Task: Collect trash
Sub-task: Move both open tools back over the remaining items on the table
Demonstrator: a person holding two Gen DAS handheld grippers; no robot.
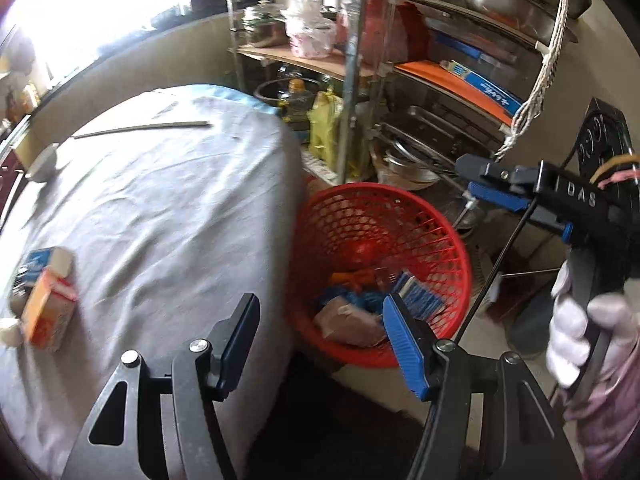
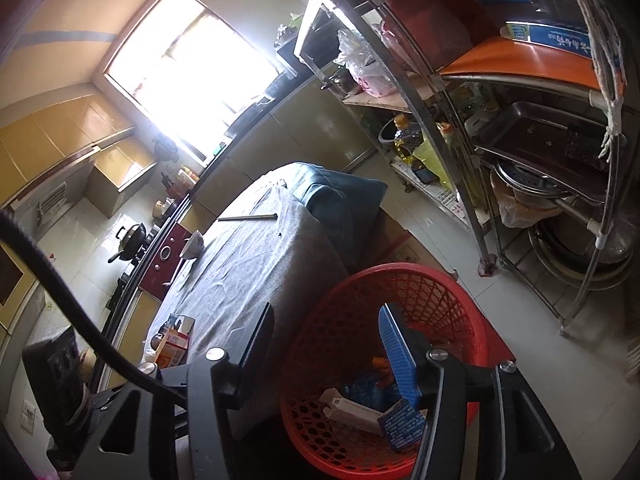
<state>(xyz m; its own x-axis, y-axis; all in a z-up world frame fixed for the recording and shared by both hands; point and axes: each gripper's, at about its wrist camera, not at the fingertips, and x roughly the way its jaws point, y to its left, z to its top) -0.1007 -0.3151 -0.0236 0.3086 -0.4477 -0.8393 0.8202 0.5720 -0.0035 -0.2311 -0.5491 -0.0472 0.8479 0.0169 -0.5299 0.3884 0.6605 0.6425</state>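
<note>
Both grippers, left and right, gape empty over the red mesh basket beside the table, where an orange carton lies tilted, long axis upward-left.

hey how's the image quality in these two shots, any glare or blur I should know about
Left wrist view: the window is blown out at top left, and the boxes on the grey cloth are smeared by motion blur. Right wrist view: sharper, but the window glares white; fisheye bends the metal rack.
</note>
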